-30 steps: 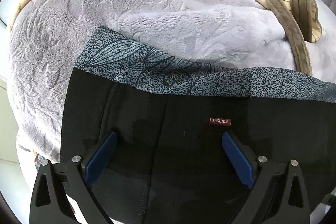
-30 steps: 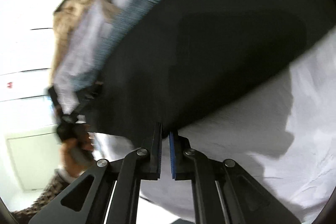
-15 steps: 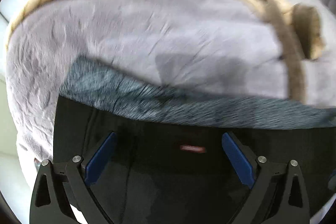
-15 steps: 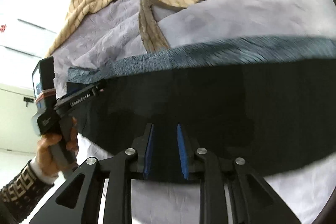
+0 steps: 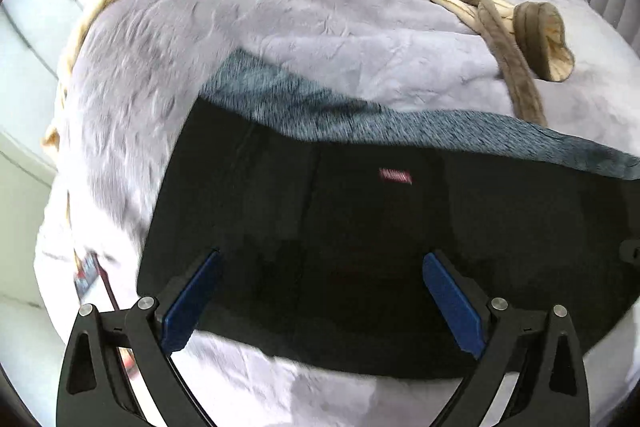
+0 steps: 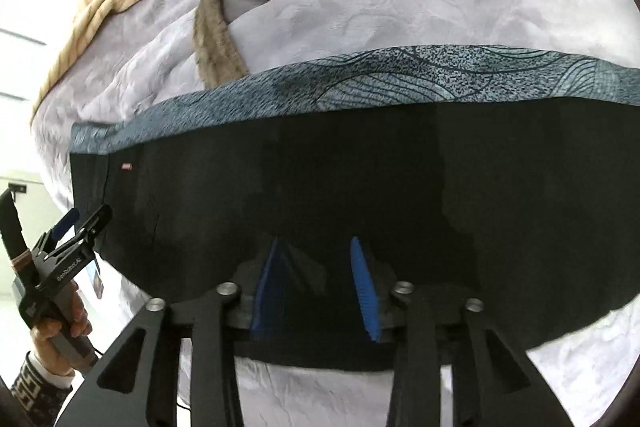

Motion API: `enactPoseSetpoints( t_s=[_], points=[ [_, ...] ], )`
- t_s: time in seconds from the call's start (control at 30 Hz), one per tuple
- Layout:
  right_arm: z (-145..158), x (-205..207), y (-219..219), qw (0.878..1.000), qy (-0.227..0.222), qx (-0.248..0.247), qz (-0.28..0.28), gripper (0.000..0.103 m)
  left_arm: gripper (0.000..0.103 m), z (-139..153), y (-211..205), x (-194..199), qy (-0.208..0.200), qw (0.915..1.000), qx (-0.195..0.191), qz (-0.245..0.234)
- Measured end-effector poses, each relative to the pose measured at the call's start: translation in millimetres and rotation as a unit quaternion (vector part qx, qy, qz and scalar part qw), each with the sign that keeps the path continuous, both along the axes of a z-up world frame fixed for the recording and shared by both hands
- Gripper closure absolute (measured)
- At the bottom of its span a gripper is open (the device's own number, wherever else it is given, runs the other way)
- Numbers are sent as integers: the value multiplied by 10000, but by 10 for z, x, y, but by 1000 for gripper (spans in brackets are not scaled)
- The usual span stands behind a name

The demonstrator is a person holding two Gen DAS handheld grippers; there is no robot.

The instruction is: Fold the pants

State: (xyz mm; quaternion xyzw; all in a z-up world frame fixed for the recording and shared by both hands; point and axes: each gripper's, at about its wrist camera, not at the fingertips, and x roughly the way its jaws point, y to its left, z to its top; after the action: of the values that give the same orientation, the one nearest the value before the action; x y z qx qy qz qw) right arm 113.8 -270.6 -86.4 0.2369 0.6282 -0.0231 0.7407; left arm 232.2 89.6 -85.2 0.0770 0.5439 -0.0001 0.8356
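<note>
The soft, limp black fabric pants (image 5: pixel 360 227) with patterned teal band lie flat across mid-frame on the lilac bed (image 5: pixel 320 27). Left tongs (image 5: pixel 320 303) wide, right tongs (image 6: pixel 316 287) parted, both empty; grip the near hem corners.

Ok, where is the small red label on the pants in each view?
Left wrist: red label sits centre, slightly above the middle, on the black pants.
Right wrist: it is far left, near the pants' left end.
Shared landmark: the patterned blue-grey band just above it.
</note>
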Motion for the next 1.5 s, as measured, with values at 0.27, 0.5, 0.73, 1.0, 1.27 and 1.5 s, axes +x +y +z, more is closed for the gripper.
enactPoseSetpoints(
  t_s=[0.27,0.5,0.73,1.0,1.27,1.5],
  points=[
    [183,-334,62,9998,-35,-167,-79,36,2,-6,-271,-384,449,9984,-218,-256],
    [313,-679,-244,9989,-98,-161,-428,36,2,-11,-743,-436,651,9953,-121,-711],
    [384,-1039,-751,9948,-162,-130,-998,36,2,-28,-1523,-343,775,9900,-65,-1174],
    [408,-1425,-1562,9828,-292,7,-1824,36,2,-116,-2408,-323,918,9847,20,-1478],
    [363,-1668,-2243,9711,-561,403,-2283,36,2,-215,-3228,-263,1083,9813,-20,-1594],
    [232,-1845,-2685,9492,-837,803,-2924,36,2,-278,-3815,-208,1130,9799,-125,-1638]
  ],
)
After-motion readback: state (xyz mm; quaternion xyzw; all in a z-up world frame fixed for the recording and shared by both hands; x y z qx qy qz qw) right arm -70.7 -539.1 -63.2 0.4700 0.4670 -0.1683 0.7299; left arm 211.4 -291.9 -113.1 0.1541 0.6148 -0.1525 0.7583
